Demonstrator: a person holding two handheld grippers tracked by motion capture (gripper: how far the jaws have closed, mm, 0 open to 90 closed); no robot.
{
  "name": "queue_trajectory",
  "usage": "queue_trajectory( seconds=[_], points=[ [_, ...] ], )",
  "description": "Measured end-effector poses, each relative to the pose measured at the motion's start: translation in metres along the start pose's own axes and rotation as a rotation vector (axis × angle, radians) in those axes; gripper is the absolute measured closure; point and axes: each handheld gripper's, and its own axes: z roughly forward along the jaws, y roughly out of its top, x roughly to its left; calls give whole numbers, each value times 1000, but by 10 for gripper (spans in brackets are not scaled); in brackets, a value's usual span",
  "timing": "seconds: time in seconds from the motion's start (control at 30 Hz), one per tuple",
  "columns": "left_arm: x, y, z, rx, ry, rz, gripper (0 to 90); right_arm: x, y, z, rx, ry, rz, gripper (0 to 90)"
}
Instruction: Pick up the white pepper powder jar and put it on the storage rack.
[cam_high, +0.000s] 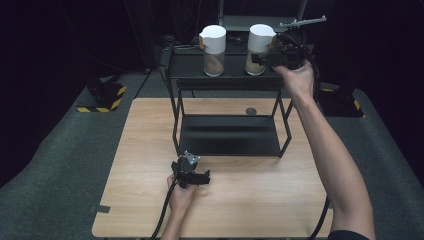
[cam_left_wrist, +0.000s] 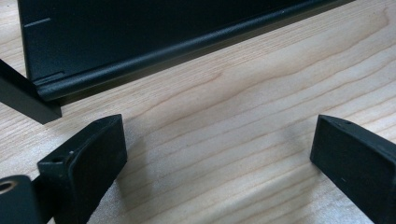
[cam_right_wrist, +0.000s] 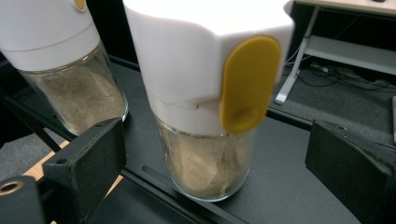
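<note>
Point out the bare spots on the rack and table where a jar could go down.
The lower shelf is bare. So is the table right of the left gripper, and the top shelf left of the left jar. It is crowded around the right jar, where the right gripper stands open.

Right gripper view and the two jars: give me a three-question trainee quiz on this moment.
1. True or false: the right gripper is clamped on the nearer spice jar.
2. Where do both jars stand? A) on the wooden table B) on the top shelf of the black rack C) on the rack's lower shelf
3. What colour is the tab on the nearer jar's white lid?

Key:
1. False: the jaws stand apart on either side of it, not touching.
2. B; the farther spice jar stands beside it.
3. Yellow.
</note>
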Motion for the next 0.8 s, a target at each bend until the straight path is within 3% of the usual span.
queue_trajectory(
  seconds=[0.8],
  points=[
    [0,0,0,-1,-1,-2,38,-10,-20,-16,-2,24,-13,55]
  ],
)
